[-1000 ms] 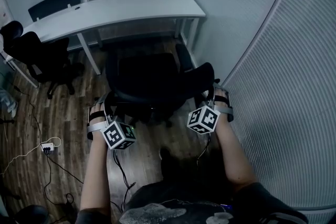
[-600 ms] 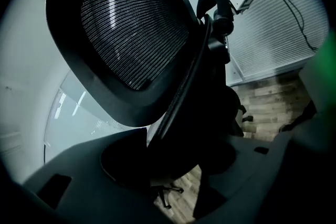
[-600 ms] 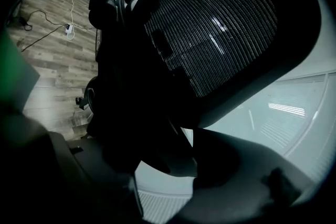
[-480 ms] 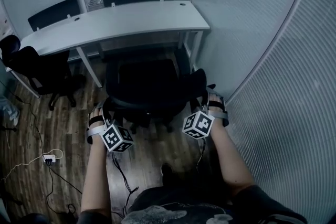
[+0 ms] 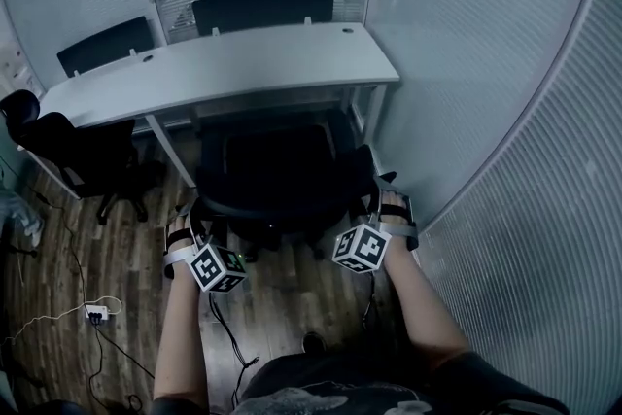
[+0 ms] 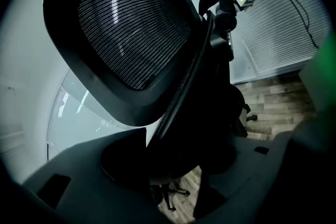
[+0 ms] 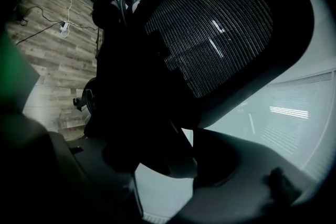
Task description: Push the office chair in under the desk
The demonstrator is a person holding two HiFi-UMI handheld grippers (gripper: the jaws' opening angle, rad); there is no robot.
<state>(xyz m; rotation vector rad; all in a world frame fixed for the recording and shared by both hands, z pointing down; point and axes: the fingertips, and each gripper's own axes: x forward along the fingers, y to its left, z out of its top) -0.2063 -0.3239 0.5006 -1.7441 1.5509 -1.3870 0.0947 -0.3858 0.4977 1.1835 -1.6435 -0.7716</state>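
The black mesh-backed office chair (image 5: 277,175) stands in front of the white desk (image 5: 224,73), its seat partly under the desktop. My left gripper (image 5: 188,212) holds the left edge of the backrest, and my right gripper (image 5: 386,199) holds the right edge. In the left gripper view the backrest (image 6: 131,29) frame runs down between the jaws of the left gripper (image 6: 168,165), which are closed on it. In the right gripper view the mesh backrest (image 7: 210,29) frame likewise sits between the closed jaws of the right gripper (image 7: 163,165).
A second black chair (image 5: 73,146) stands to the left of the desk, and two more (image 5: 262,10) sit behind it. A frosted glass wall (image 5: 505,112) runs close along the right. A power strip (image 5: 94,311) and cables lie on the wooden floor at the left.
The chair has rolled forward toward the desk, with both grippers and the person following it. The grips on the backrest look unchanged.
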